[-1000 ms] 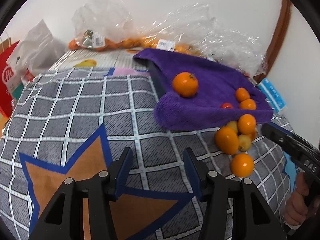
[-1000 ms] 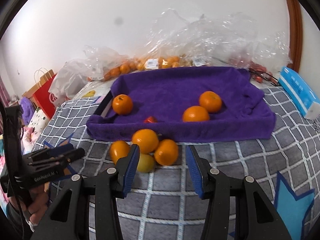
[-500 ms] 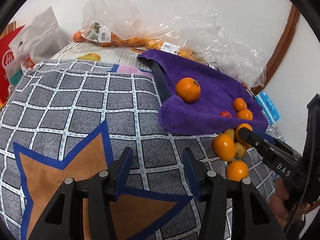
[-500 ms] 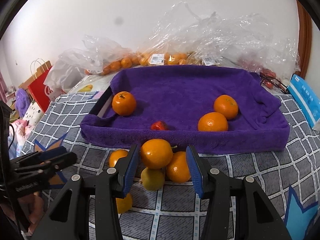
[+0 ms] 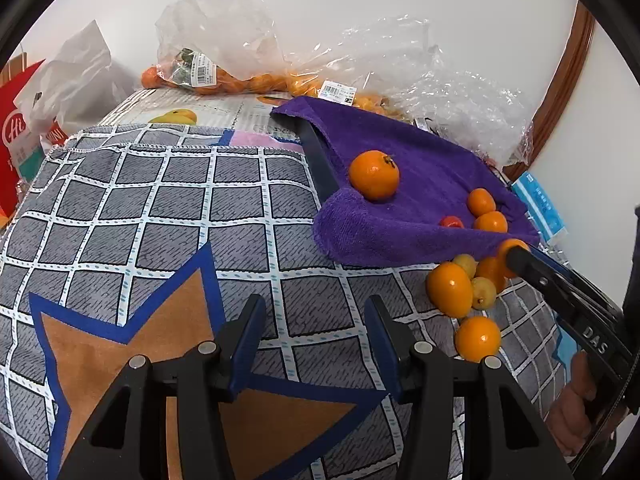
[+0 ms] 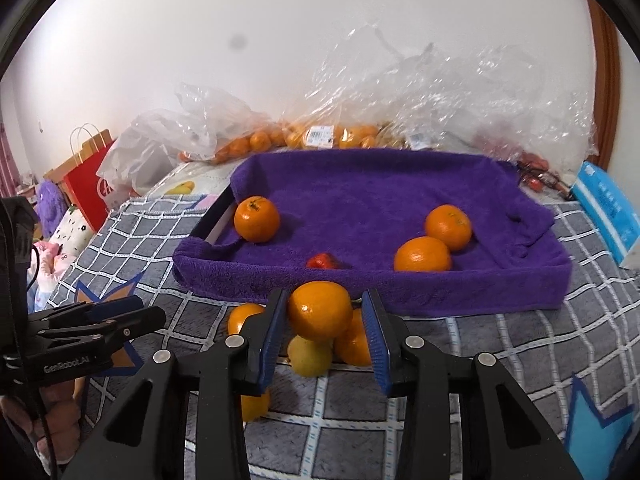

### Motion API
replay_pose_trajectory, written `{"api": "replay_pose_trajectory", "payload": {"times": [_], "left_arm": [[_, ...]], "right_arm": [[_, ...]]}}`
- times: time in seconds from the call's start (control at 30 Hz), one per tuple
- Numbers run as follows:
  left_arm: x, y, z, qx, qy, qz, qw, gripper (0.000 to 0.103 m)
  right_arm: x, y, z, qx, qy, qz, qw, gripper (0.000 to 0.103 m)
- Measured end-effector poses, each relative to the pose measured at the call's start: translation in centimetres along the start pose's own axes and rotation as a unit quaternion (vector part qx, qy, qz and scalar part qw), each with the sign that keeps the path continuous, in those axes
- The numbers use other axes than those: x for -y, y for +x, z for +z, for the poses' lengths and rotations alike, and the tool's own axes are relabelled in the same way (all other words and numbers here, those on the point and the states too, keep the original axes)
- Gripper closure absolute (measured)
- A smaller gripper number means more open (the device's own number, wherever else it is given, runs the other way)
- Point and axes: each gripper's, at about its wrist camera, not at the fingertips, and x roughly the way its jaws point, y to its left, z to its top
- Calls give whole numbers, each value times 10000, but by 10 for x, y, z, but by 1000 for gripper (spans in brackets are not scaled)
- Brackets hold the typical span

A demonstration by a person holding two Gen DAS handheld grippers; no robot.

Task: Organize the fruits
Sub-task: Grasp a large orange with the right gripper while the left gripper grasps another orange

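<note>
A checked blanket [image 5: 168, 208] covers the tabletop. Toward its far edge sits a tray draped in a purple towel [image 6: 360, 200], holding three oranges and a small red fruit [image 6: 321, 261]. The right tool [image 6: 326, 322] has just been closing, and now pinches an orange [image 6: 320, 310] atop the loose pile at the tray's near rim. The left tool [image 5: 314, 344] stands spread, empty, above the blanket.

A plain white wall [image 6: 280, 32] stands behind the bed [image 5: 140, 208]. A brown wooden frame [image 5: 560, 80] curves up beside the wall.
</note>
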Motion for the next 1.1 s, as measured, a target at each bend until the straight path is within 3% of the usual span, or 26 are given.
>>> {"api": "replay_pose_trajectory", "payload": {"times": [0.23,0.37,0.43,0.5,0.67,0.87,1.1], "left_arm": [[-3,-2,-1,29,-111,-227,9997,55],[4,-5,-1,126,-97,-132,9998,56],[12,-7,-1,-17,-153,-266,9995,56],[28,-6,3,-180,27,-311,9994,56],[62,4,12,-163,562,-306,9978,54],[53,27,6,-428,219,-856,9952,55],[44,22,4,-391,48,-1080,9934,56]], "right_arm": [[33,-24,-12,146,-43,-334,9993,65],[54,-27,-17,165,130,-441,9988,64],[64,-30,-19,203,254,-442,9985,64],[70,-32,-21,224,303,-461,9982,64],[77,-30,-20,259,300,-509,9979,64],[82,-26,-20,282,421,-238,9984,64],[96,-20,-20,206,815,-90,9964,64]]}}
